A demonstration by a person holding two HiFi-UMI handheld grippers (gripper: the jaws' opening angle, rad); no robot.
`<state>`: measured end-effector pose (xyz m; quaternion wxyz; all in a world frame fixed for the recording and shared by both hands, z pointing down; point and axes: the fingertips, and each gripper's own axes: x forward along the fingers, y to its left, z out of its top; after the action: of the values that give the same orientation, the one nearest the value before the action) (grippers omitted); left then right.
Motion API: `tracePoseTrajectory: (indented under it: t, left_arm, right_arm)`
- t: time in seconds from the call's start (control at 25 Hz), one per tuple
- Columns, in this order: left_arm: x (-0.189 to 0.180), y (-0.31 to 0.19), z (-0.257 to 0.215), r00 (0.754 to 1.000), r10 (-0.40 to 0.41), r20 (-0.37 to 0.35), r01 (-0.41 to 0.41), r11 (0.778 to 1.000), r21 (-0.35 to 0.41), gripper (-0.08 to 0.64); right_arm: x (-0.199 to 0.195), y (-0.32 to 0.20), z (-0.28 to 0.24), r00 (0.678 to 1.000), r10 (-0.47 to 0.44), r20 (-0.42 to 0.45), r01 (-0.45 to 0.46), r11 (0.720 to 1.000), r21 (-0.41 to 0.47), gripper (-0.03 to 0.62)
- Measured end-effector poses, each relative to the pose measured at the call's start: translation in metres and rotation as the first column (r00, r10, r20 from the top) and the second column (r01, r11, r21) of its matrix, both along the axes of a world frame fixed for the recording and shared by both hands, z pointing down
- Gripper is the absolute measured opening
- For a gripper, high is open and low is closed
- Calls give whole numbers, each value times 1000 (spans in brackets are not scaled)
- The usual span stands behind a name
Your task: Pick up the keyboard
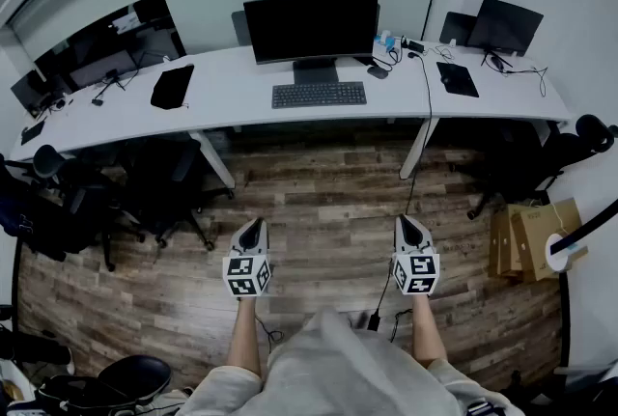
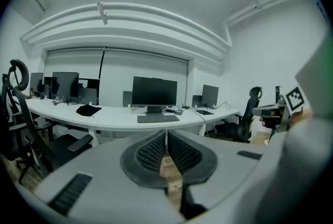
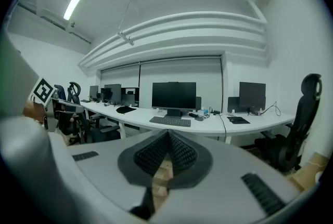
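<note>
A flat, dark, rectangular keyboard (image 1: 319, 95) lies on a long, smooth white table (image 1: 241, 71), just in front of the stand of a wide black monitor (image 1: 311, 26). Well apart from it, over a floor (image 1: 319, 202) of brown wood-grain planks, a person holds two claws side by side, both aimed toward the table. The left claw (image 1: 253, 231) has its two dark, ribbed, wedge-shaped pads pressed together to a point, with nothing between them. The right claw (image 1: 409, 225) is likewise pinched together and empty. A soft-looking, slumped black bag (image 1: 172, 86) rests on the table, left of the keyboard.
</note>
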<state>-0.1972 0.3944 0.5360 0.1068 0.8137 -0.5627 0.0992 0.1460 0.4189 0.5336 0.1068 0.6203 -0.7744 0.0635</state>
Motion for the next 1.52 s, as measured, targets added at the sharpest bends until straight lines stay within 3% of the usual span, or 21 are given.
tracePoseTrajectory:
  t: [0.36,0.68,0.84,0.88,0.96,1.0,1.16,1.52]
  left_arm:
    - [8,6,3,1000,6,0,-6,1000,-8,17]
    - [23,10,-2,1000,15,7,-15,1000,7,18]
    - [34,15,0,1000,27,6,-27,1000,8,23]
    - [38,16,0,999,36,3,-36,999,6,36]
    - [47,17,2,998,63,-10,-63,998,-2,212]
    - [50,16,2,997,73,-13,-73,997,-5,256]
    - [56,20,4,998,63,-13,-63,998,-1,285]
    - [65,18,18,999,43,-20,-43,999,-13,285]
  right_arm:
    - [6,7,3,1000,-1,-9,1,1000,-8,-2]
    - [20,12,-1,999,-1,52,0,1000,18,0]
    - [23,13,4,998,-41,54,41,999,8,2]
    - [22,12,6,996,-61,61,60,998,7,70]
    - [21,11,9,993,-91,74,90,996,9,300]
    - [21,10,11,992,-99,73,98,995,10,359]
    - [21,9,16,991,-121,57,121,993,1,376]
    - [28,1,25,992,-123,38,124,992,-16,333]
